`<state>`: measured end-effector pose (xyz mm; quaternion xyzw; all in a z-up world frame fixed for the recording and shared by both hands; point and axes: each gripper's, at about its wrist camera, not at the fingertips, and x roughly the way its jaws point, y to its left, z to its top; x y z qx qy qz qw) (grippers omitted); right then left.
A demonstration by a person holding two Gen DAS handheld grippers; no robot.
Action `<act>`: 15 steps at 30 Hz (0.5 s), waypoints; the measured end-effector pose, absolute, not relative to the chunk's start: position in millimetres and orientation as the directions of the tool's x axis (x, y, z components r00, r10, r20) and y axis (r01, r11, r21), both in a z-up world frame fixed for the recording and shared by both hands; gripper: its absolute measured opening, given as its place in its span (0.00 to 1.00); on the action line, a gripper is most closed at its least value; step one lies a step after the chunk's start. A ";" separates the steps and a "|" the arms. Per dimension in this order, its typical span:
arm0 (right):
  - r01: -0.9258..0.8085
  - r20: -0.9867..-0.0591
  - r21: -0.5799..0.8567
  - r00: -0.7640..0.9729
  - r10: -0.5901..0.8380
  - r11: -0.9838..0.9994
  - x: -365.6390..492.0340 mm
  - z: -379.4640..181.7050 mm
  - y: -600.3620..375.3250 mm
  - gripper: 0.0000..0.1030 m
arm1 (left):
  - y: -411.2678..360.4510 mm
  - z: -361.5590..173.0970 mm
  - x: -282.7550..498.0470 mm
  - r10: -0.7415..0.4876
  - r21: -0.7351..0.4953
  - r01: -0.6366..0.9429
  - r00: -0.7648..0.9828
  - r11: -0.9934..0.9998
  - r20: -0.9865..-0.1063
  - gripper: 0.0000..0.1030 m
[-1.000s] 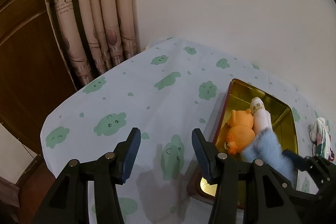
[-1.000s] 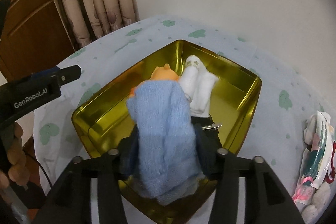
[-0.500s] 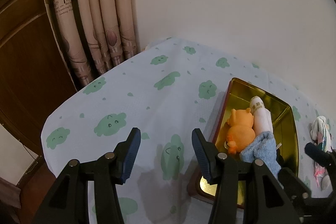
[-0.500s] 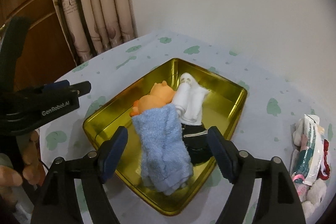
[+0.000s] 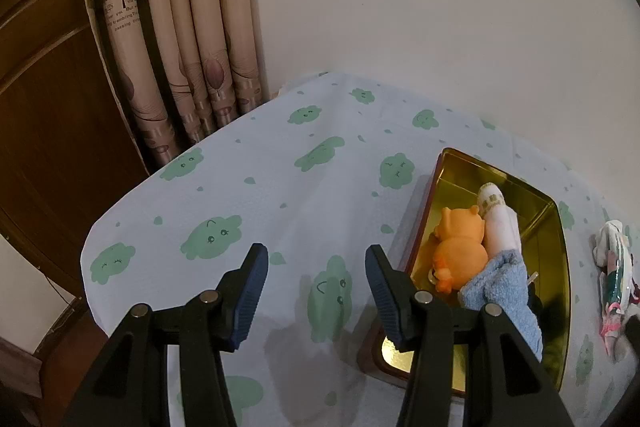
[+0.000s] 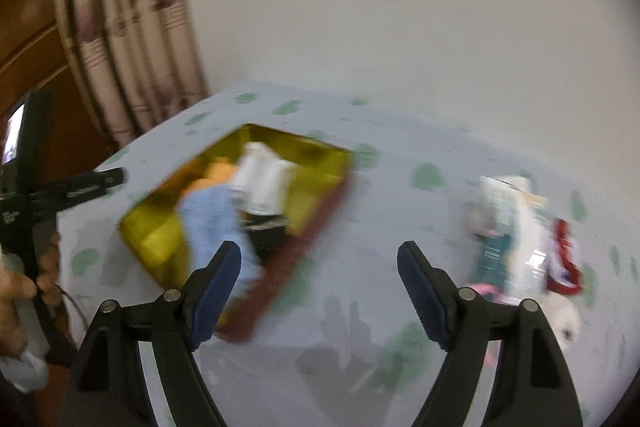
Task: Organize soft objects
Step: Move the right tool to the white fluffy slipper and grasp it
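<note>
A gold tin [image 5: 556, 227] [image 6: 152, 235] sits on the cloud-print tablecloth. It holds an orange plush [image 5: 460, 247], a white rolled sock [image 5: 500, 219] [image 6: 264, 183], a blue towel [image 5: 508, 291] [image 6: 212, 223] and something dark under the towel. My left gripper [image 5: 316, 287] is open and empty over the cloth, left of the tin. My right gripper [image 6: 320, 283] is open and empty over the cloth between the tin and a pile of soft items [image 6: 520, 239], which also shows in the left wrist view [image 5: 612, 267]. The right wrist view is motion-blurred.
Rolled patterned curtains [image 5: 192, 39] and a brown wooden door [image 5: 48, 107] stand at the back left. A pale wall [image 5: 440, 7] runs behind the table. The table edge [image 5: 86, 267] drops off at the left. The left gripper and hand [image 6: 36, 227] show in the right wrist view.
My right gripper let go of the blue towel into the tin, opened, drew back and swung right toward the pile. The left gripper has stayed put.
</note>
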<state>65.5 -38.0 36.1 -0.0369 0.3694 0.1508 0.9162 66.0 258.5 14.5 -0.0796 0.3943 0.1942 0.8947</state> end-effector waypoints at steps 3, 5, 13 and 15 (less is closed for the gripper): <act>-0.200 -0.695 0.024 0.701 0.161 0.979 68.5 35.2 -83.4 0.76 | 257.7 14.5 65.7 0.288 0.015 -0.409 0.616 0.912 -0.734 0.50; -0.135 -0.704 0.009 0.703 0.102 0.991 71.0 31.3 -110.6 0.77 | 256.3 14.9 65.0 0.293 0.022 -0.408 0.618 0.913 -0.730 0.50; 0.078 -0.777 0.006 0.628 -0.044 0.997 78.7 -5.2 -200.2 0.83 | 250.5 16.9 64.9 0.309 0.052 -0.395 0.623 0.917 -0.718 0.50; 0.093 -0.785 -0.004 0.616 -0.060 0.996 82.9 -13.7 -207.0 0.84 | 249.4 18.3 64.3 0.307 0.050 -0.390 0.631 0.919 -0.713 0.50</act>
